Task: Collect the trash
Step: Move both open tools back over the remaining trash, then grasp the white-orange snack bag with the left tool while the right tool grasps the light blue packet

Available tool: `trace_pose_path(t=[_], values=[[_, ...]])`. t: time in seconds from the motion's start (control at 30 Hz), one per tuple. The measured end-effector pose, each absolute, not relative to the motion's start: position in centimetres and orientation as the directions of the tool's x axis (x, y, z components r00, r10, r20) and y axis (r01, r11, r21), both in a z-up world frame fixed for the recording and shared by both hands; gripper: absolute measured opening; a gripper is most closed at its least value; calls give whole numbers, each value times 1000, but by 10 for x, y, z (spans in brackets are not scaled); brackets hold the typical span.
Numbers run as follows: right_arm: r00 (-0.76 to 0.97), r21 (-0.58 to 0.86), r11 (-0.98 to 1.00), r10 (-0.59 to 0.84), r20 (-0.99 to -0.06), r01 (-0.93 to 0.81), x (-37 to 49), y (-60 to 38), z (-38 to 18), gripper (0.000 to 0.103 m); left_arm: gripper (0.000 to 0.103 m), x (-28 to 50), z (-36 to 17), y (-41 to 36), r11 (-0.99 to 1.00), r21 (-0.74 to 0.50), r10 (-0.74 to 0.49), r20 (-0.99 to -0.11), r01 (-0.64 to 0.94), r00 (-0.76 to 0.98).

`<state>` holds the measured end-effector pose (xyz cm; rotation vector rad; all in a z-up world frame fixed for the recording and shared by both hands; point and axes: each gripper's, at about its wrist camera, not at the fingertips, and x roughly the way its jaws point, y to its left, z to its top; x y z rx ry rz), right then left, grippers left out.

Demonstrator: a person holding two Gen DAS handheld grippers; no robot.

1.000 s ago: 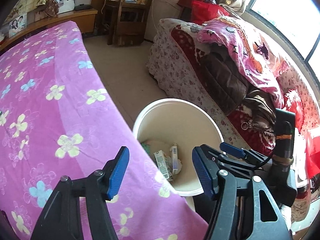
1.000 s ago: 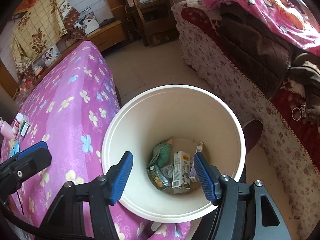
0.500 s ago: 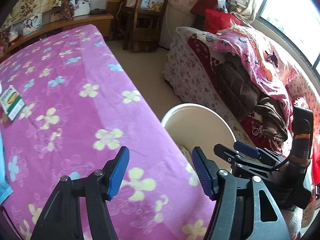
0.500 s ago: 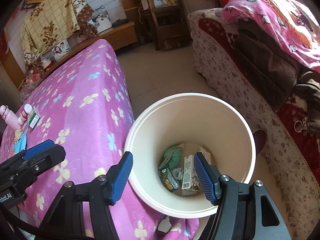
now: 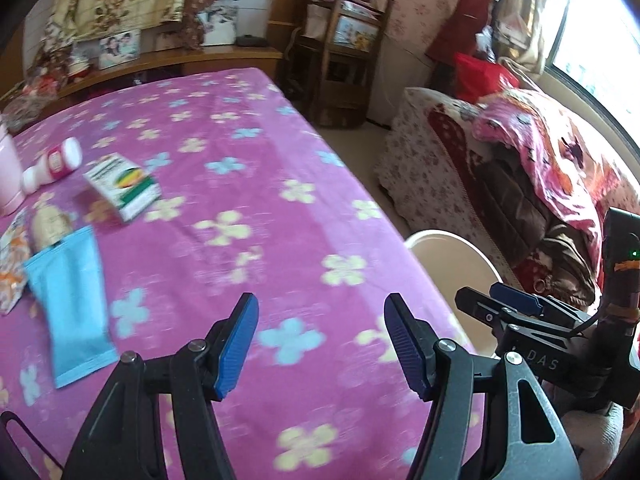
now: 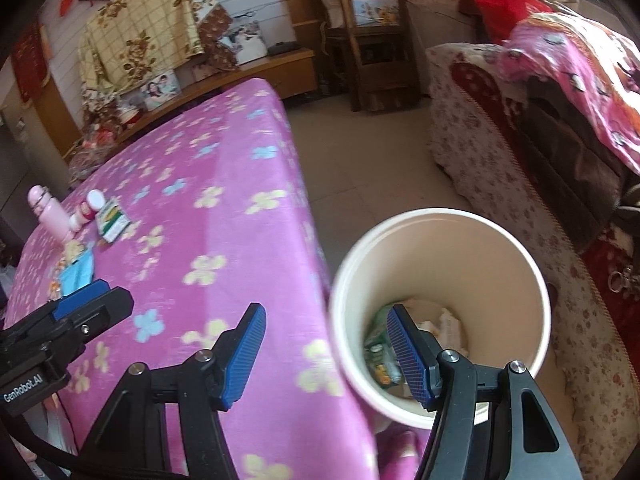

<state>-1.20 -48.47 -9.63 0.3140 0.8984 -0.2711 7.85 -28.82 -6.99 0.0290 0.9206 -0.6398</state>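
Holding my left tongs (image 5: 318, 342) wide open and empty over the worktop (image 5: 248, 184), I judge them nearer the blue pouch (image 5: 72, 304), lying lengthwise ahead-left; my right tongs (image 6: 324, 352), also agape and empty, hang beside the bucket (image 6: 516, 240).

Left gripper (image 5: 320, 344): jaws spread wide, nothing between the blue pads (image 5: 236, 346); it hovers over the near part of the pink flowered tablecloth (image 5: 248, 184).

Toward the left edge of the tablecloth: blue pouch (image 5: 70, 304) lying flat; green-and-white carton (image 5: 122, 188) beyond it; small white bottle with red label (image 5: 52, 168) on its side farther back; pink container (image 5: 8, 178) at the very edge, cut by the frame. An orange-and-white wrapper (image 5: 10, 268) touches the pouch's left side.

White bin (image 5: 452, 256) stands just off the right edge, rim partly visible. Right gripper (image 5: 516, 304) is in front of the bin; its jaw gap cannot be judged.
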Motion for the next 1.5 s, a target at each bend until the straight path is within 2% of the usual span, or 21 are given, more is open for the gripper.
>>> trace_pose_path(t=[0.4, 0.83, 0.97, 1.1, 1.37, 1.5], values=[[590, 150, 967, 1, -807, 205, 25, -403, -101, 68, 66, 103, -72, -172, 913, -215, -378, -761, 346, 527], [540, 154, 987, 108, -835, 40, 62, -319, -119, 69, 66, 130, -94, -76, 962, -205, -271, -795, 179, 543], [526, 182, 983, 160, -835, -9, 76, -295, -122, 69, 70, 146, -99, -47, 958, -250, -284, -800, 137, 529], [521, 221, 972, 228, -823, -76, 94, -266, -121, 71, 79, 172, -100, -26, 946, -310, -312, -795, 93, 520], [517, 221, 961, 276, -810, -167, 132, -218, -121, 76, 81, 235, -109, -7, 904, -426, -347, -783, -37, 517], [521, 192, 963, 263, -812, -187, 140, -204, -125, 76, 81, 253, -119, -13, 906, -415, -317, -795, -82, 517]])
